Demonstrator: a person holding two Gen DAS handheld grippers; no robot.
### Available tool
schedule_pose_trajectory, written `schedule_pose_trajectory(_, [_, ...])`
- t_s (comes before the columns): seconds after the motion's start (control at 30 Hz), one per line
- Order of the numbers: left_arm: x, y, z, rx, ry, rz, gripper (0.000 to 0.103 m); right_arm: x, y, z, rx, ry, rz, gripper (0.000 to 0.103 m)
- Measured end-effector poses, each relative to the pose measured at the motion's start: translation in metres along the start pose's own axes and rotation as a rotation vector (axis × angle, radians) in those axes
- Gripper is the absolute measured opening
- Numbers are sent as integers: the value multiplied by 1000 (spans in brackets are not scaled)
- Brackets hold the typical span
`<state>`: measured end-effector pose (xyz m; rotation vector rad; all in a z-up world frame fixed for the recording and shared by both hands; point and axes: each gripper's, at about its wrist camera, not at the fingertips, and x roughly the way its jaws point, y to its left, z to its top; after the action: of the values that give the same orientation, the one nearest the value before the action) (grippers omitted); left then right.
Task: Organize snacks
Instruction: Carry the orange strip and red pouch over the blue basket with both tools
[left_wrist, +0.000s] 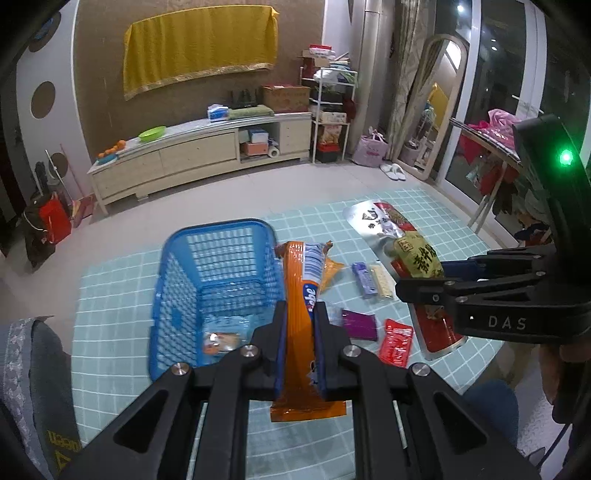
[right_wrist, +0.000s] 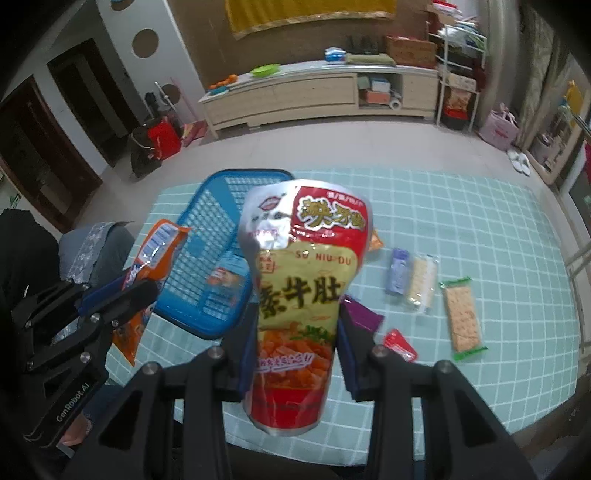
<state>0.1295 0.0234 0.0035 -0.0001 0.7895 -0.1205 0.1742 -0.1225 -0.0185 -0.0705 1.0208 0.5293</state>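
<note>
left gripper (left_wrist: 300, 328): clamped, angled down | right gripper (right_wrist: 295, 332): clamped, angled down

Shiny wrappers on matt checked cloth

The long orange foil packet (left_wrist: 295, 295) and the big red-and-yellow pouch (right_wrist: 295, 295) gleam glossy; the blue lattice plastic basket (left_wrist: 221, 266) looks smooth, faintly shiny. The pale teal checked tablecloth (right_wrist: 461, 206) seems soft and matt. The black plastic gripper fingers (left_wrist: 271, 339) are dull, with bright metal screws.

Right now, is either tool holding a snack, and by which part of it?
Both are. The left tool clamps the orange snack packet near its lower end; the right tool grips the red-and-yellow snack pouch across its lower half.
</note>
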Motion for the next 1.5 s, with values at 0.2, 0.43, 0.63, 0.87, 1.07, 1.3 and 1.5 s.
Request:
schedule_pose_trajectory(0.2, [-6,32,5,-26,-16,25,12,16,27,15,-42,9,6,43])
schedule_pose_trajectory(0.43, [3,68,7,-65,-7,52,12,44,53,36,-112,37,16,43])
schedule_pose_trajectory(0.63, [18,89,11,-92,11,69,12,67,65,51,-167,66,28,43])
schedule_pose_trajectory(0.87, [37,109,13,-109,40,88,12,105,79,67,-270,127,19,43])
schedule_pose_trajectory(1.07, [55,120,15,-134,58,80,12,139,81,77,-328,183,7,43])
schedule_pose_trajectory(1.3, [78,129,17,-145,86,82,12,166,82,85,-381,211,-6,44])
schedule_pose_trajectory(1.5, [91,138,18,-172,94,79,12,181,80,92,-385,225,-12,44])
